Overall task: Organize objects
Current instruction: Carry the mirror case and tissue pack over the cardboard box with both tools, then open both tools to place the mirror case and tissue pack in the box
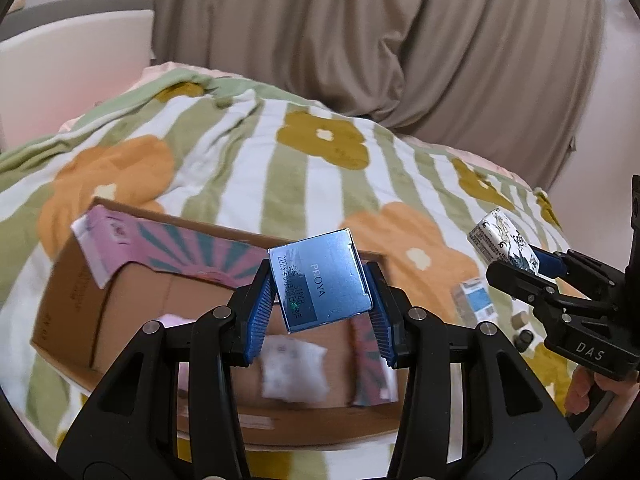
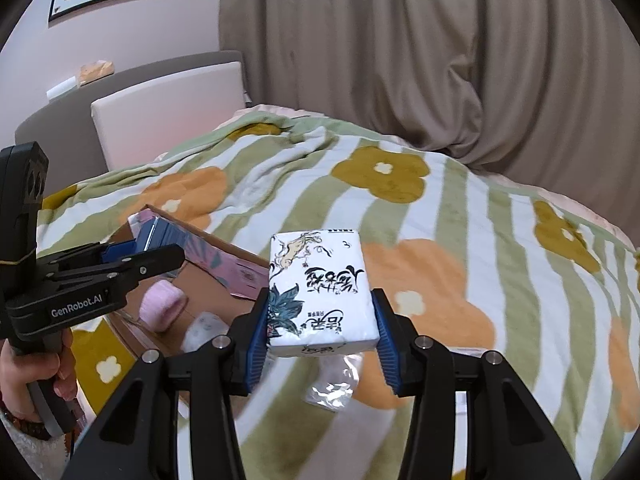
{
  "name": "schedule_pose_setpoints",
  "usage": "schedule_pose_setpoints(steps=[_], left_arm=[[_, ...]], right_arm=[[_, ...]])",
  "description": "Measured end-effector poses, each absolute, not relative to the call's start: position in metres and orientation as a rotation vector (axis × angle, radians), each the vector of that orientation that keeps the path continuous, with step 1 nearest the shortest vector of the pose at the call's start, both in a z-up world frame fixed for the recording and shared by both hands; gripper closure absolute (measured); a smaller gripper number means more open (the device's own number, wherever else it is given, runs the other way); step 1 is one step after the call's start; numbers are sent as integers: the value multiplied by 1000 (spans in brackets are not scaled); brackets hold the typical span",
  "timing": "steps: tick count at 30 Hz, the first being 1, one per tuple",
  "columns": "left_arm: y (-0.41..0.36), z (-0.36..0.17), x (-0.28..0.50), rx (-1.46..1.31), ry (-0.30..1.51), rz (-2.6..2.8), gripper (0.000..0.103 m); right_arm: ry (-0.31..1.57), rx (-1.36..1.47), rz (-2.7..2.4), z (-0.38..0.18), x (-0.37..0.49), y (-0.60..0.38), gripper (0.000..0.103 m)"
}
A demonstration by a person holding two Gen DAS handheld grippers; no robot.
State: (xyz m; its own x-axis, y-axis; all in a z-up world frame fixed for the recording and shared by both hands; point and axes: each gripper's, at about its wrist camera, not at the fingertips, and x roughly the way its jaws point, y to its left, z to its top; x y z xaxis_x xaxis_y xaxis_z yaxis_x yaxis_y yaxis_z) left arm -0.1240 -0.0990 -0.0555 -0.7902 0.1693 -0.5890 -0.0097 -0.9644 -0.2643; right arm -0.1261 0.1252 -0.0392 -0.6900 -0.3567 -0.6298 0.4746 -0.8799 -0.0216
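Observation:
My left gripper [image 1: 320, 300] is shut on a shiny blue box [image 1: 320, 280], held tilted above an open cardboard box [image 1: 80, 300] lying on the bed. My right gripper [image 2: 322, 320] is shut on a white tissue pack [image 2: 320, 292] printed with ink drawings, held above the blanket just right of the cardboard box [image 2: 208, 284]. In the left wrist view the right gripper [image 1: 532, 264] shows at the right edge with the tissue pack [image 1: 504, 240]. In the right wrist view the left gripper [image 2: 132, 256] shows at the left, gripping the blue box [image 2: 154, 232].
The cardboard box holds a pink roll [image 2: 160, 306] and white packets [image 1: 294, 372]. A small blue-and-white carton [image 1: 474, 302] and little dark items [image 1: 524, 336] lie on the flowered blanket [image 1: 240, 152]. A clear wrapper [image 2: 334, 384] lies below the tissue pack. A curtain [image 2: 400, 60] hangs behind the bed.

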Motion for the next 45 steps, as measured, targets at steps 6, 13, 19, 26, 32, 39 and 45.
schedule_pose_setpoints(steps=[6,13,19,26,32,39,45], left_arm=[[-139,-71,-125,-1012,-422,2882,62],[-190,-87,-120,-1034,-507,2909,62],[-217,-103,-118,-1072,-525,2918,62],[-237,-116,-113,-1103,-552,2927,62],[-244,-125,-112,-1137,-560,2918,62],[-249,-134,-113,-1177,-563,2907,62],[-248,-133,-113,-1188,-525,2903,62]], right_arm=[[278,904,-2469,-48,-133,83,59],[305,944,-2391,-71,-139,29,59],[316,973,-2340,-89,-140,-8,59],[327,1022,-2300,-108,-139,-34,59],[343,1046,-2280,-119,-137,-46,59],[362,1079,-2268,-127,-136,-53,59],[358,1097,-2269,-128,-136,-53,59]])
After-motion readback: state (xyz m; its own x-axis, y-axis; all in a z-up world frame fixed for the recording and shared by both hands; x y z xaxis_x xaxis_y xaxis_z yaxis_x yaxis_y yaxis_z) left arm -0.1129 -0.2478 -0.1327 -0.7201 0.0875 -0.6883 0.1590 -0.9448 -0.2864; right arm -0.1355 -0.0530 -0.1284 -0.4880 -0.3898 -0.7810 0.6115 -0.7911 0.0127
